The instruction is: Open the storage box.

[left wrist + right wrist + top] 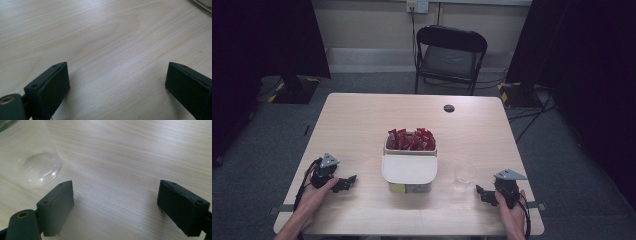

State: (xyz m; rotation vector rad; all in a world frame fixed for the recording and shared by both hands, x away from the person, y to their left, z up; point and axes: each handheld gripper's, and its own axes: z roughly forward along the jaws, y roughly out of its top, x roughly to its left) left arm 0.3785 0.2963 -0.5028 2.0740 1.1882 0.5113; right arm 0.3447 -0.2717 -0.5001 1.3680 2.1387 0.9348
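I have both tools resting low on the pale wood-grain tabletop, one at each lower corner of the high view. My left tool sits at the lower left, jaws pointing toward the centre; in the left gripper view its two black jaws stand wide apart with nothing but bare wood between them. My right tool sits at the lower right, aimed left, and in the right gripper view its jaws are likewise spread wide and hold nothing.

The clear, empty plastic cup stands upright just right of centre in the lower part of the high view, near the right tool but apart from it. In the right gripper view the cup fills the upper left corner, its round base just beyond the left jaw, outside the gap between the jaws.

In the middle of the high view sits a cream rectangular plastic box, its far half packed with red sachets standing on end. The cup is just beside its right edge.
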